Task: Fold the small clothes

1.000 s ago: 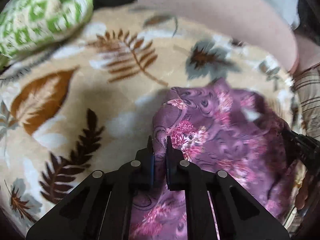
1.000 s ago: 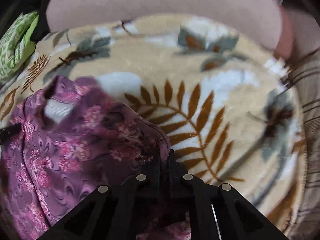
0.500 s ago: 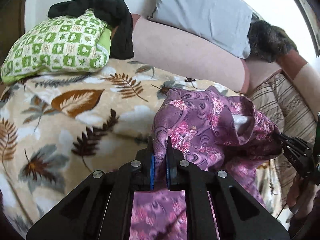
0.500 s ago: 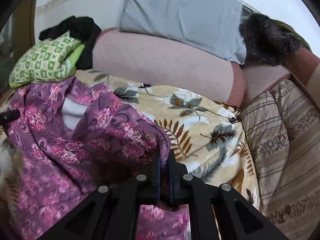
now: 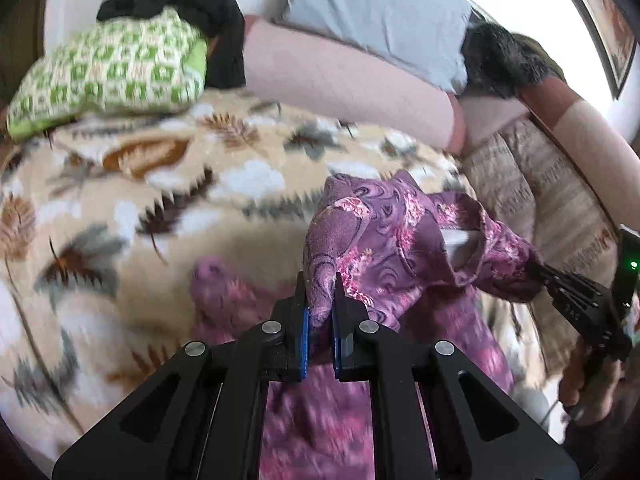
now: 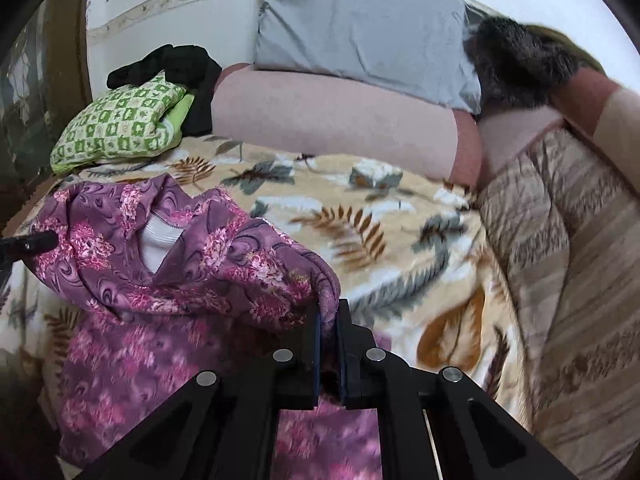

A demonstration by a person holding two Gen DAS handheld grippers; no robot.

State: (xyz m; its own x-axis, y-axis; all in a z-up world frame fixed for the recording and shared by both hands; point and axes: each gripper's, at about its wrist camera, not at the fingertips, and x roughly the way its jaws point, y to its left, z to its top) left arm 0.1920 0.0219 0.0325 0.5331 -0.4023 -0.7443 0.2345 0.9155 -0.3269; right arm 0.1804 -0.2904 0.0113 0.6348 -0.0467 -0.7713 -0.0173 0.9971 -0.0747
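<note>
Two hand-held grippers hold one garment above a bed. The bed is covered by a cream blanket (image 6: 360, 216) printed with brown and grey leaves, and a white wall runs behind it. A long pinkish bolster (image 6: 332, 120) lies along the wall side of the blanket, with a grey pillow (image 6: 360, 32) leaning on the wall above it and a dark furry thing (image 6: 516, 64) just beside that pillow. At the far left corner sits a green-and-white patterned cushion (image 6: 120, 124) with black clothing (image 6: 180, 64) piled behind it. A beige striped quilt (image 6: 568, 240) lies on the right side of the bed. A framed picture (image 5: 608, 20) hangs at the upper right of the left wrist view. No writing can be read — the quilt's pattern is too blurred to tell.

The purple floral garment (image 6: 168, 264) hangs between the two tools, its neckline with a white lining facing away from the cameras and its lower part drooping toward the blanket. The left hand-held gripper (image 5: 320, 296) is clamped on one top corner of the cloth; the right hand-held gripper (image 6: 328, 320) is clamped on the other. In the left wrist view a person's hand (image 5: 580, 376) grasps the handle of the right tool.
</note>
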